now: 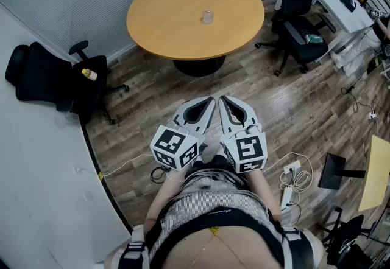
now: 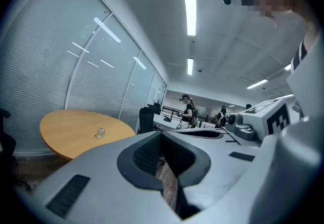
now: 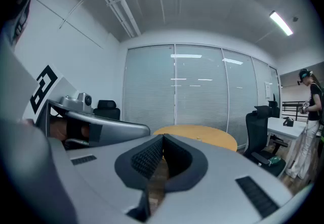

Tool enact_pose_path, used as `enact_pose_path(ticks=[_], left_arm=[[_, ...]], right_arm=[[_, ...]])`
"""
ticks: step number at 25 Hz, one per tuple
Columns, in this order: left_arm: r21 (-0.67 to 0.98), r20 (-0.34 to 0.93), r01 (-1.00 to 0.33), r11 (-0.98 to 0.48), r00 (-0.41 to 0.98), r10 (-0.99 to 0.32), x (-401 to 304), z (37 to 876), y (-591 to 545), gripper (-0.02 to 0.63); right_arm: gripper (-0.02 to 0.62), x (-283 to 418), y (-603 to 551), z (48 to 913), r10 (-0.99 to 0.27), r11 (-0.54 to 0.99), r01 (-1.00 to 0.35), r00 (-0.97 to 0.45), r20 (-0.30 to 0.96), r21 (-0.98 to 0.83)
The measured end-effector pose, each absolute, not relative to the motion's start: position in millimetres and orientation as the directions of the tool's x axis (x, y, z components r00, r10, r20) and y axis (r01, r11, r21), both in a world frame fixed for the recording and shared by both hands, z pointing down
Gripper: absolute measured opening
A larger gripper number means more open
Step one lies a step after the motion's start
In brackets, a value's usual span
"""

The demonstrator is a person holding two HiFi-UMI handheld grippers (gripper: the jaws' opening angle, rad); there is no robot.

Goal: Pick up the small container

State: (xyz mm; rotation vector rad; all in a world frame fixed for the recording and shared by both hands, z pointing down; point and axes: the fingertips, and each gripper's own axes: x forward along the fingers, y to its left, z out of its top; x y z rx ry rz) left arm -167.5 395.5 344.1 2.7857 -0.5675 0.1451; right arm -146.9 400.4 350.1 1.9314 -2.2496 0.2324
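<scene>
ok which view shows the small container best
The head view: the small container stands alone near the middle of the round table, seen from above. The left gripper view shows it side-on but smaller. In the right gripper view only the table shows; the container can't be made out.

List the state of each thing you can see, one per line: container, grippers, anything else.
small container: upright on the round table, untouched.
left gripper: shut, empty.
right gripper: shut, empty.
yellow bottle: lying on its side on the black chair.
</scene>
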Motion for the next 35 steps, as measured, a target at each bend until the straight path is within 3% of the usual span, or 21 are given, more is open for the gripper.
enact_pose_path(ticks=[6,20,35], left_arm=[[0.260,0.150,-0.407,-0.876,0.913,-0.380,-152.3,343.9,404.7,0.005],[0.279,0.181,-0.443,-0.852,0.896,-0.406,-138.5,365.4,413.3,0.005],[0.277,0.165,-0.340,-0.899,0.938,-0.304,-130.2,361.6,312.3,0.005]], right_arm=[[0.020,-128.1,411.6,348.6,-0.968,0.168,-0.985,-0.173,0.181,-0.044],[0.020,-108.6,415.2,368.3,-0.954,0.203,-0.977,-0.213,0.211,-0.070],[0.020,-106.1,319.4,362.0,-0.966,0.153,-0.988,-0.157,0.205,-0.033]])
